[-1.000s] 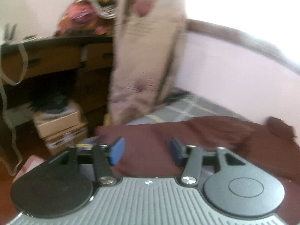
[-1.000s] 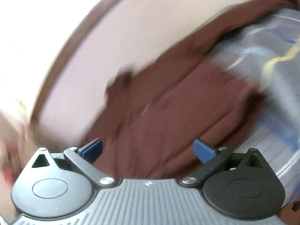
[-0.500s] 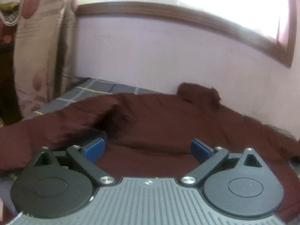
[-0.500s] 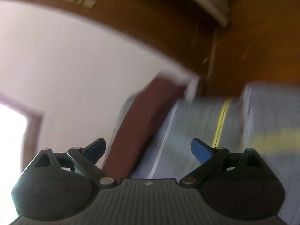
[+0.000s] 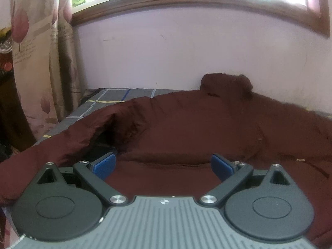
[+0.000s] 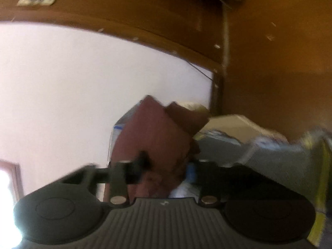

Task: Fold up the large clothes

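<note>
A large dark maroon garment (image 5: 197,124) lies spread across the bed, its collar against the wall. My left gripper (image 5: 164,166) is open just above the garment's near part, blue pads wide apart, holding nothing. In the right wrist view my right gripper (image 6: 166,168) is shut on an end of the same maroon garment (image 6: 153,132), which rises between the jaws toward the wall. That view is blurred.
The bed has a grey plaid sheet (image 5: 108,97) with yellow and blue lines. A pale wall (image 5: 186,51) and window sill stand behind it, a floral curtain (image 5: 41,51) at the left. A brown wooden cabinet (image 6: 269,51) stands at the bed's right end.
My left gripper swung from the room's left side to face the wall and opened wider. My right gripper closed from open onto the garment's end.
</note>
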`<state>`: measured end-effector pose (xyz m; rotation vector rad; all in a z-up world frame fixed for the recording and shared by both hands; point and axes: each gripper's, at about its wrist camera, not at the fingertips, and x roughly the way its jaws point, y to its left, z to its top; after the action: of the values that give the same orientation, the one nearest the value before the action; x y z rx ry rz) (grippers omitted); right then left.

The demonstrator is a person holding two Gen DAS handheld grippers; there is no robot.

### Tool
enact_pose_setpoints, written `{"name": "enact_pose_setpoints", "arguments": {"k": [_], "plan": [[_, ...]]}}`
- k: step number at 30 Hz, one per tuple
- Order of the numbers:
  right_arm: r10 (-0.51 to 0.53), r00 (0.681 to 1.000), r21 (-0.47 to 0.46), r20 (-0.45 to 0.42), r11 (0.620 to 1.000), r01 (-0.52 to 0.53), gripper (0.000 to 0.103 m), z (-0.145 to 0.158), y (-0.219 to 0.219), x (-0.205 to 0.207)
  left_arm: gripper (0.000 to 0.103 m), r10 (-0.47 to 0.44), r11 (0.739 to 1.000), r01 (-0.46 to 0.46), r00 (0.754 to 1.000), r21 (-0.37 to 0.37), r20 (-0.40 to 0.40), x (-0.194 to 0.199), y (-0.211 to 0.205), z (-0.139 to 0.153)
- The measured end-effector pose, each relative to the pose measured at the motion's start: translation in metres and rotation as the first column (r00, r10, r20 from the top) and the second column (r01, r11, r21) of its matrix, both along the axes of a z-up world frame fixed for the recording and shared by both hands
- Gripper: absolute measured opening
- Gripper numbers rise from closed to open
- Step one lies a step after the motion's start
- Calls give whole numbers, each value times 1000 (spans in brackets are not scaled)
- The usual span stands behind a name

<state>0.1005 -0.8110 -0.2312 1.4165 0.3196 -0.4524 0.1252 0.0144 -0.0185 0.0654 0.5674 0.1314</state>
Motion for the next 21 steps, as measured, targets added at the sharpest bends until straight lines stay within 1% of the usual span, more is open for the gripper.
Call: {"name": "enact_pose_setpoints", "arguments": {"k": [1,2,4,6,7,8,10,12,14,16,19,21], "plan": [[4,1000,-38,-1,999,-4,22,7,1,1,97,-2,1000,2,1000,6,-4,0,-1,-1],[8,1000,-73,19,997,-7,19,17,5,1,97,-4,1000,4,1000,6,-8,1,-1,-1],[20,994,-169,104,986,-2,17,44,16,3,97,-5,1000,5,1000,-7,-10,0,1,0],[90,982,-248,165,968,-47,16,81,37,6,97,-3,1000,3,1000,-21,-2,-2,5,2],[121,975,-273,185,960,-67,16,92,47,12,98,-3,1000,3,1000,-24,4,-4,7,4],[161,966,-304,202,948,-95,16,111,62,18,98,-1,1000,1,1000,-30,12,-6,11,6],[249,941,-373,231,915,-151,15,150,97,31,100,4,999,-3,1000,-42,26,-11,17,10],[338,905,-428,258,880,-207,15,186,141,47,101,11,998,-8,999,-62,42,-16,26,14],[410,869,-456,277,852,-257,15,211,184,64,101,20,996,-15,998,-89,56,-22,37,17],[488,824,-467,286,822,-325,15,228,235,85,102,26,994,-19,998,-109,64,-26,46,19],[589,761,-474,274,771,-426,15,233,313,117,102,28,991,-18,997,-133,69,-30,60,20],[645,714,-461,272,739,-492,15,225,365,138,103,21,991,-12,997,-130,69,-31,68,18]]}}
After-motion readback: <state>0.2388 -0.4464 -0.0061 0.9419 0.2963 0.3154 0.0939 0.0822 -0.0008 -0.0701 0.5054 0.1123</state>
